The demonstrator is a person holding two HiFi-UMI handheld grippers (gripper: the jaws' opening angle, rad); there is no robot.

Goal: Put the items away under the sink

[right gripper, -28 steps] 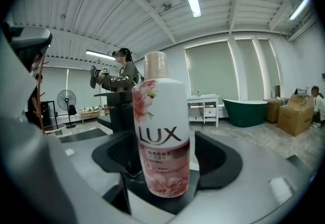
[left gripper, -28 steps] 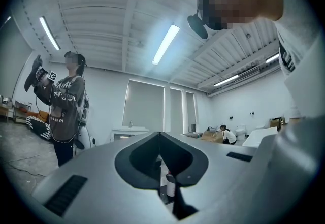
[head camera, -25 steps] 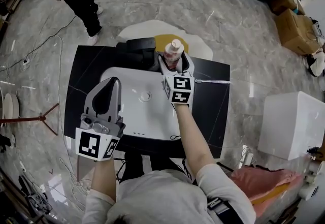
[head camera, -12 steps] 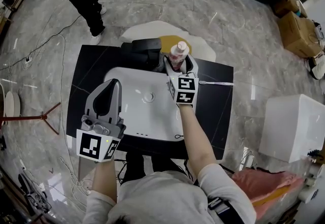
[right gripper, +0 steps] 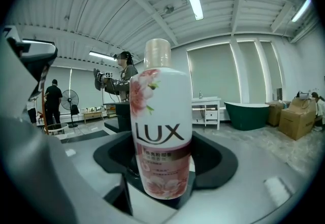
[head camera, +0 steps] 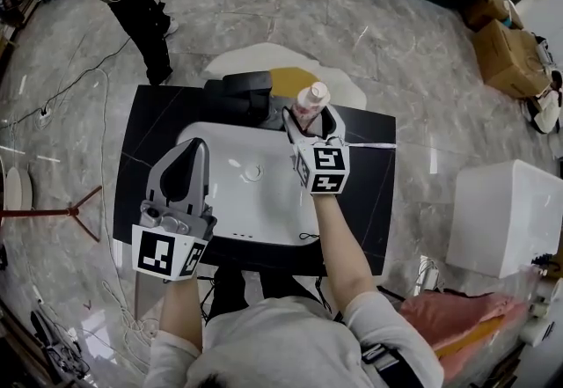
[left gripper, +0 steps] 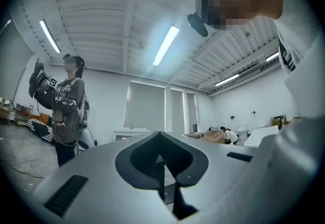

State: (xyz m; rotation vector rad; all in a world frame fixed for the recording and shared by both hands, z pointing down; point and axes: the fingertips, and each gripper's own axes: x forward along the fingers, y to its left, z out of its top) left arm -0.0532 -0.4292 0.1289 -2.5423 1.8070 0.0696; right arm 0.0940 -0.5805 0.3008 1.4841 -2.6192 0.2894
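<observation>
Bottle point(right gripper: 161, 126) sat clamped upright in right gripper point(head camera: 310, 116), above back edge of sink point(head camera: 273, 221); left gripper point(head camera: 191, 147) pinched together, empty. Carrying step, by my read; next needs lowering it under the sink.

Left claw point(head camera: 195, 145) closed, right claw point(head camera: 310, 116) clamping bottle point(head camera: 313, 97)

- The sink point(head camera: 251, 201) sits in the tabletop point(head camera: 145, 157).
- The bottle point(head camera: 310, 101) stands in the right hand-held gripper point(head camera: 310, 116), over the sink's far right corner.
- The left hand-held gripper point(head camera: 190, 150) is over the sink's left edge.
</observation>
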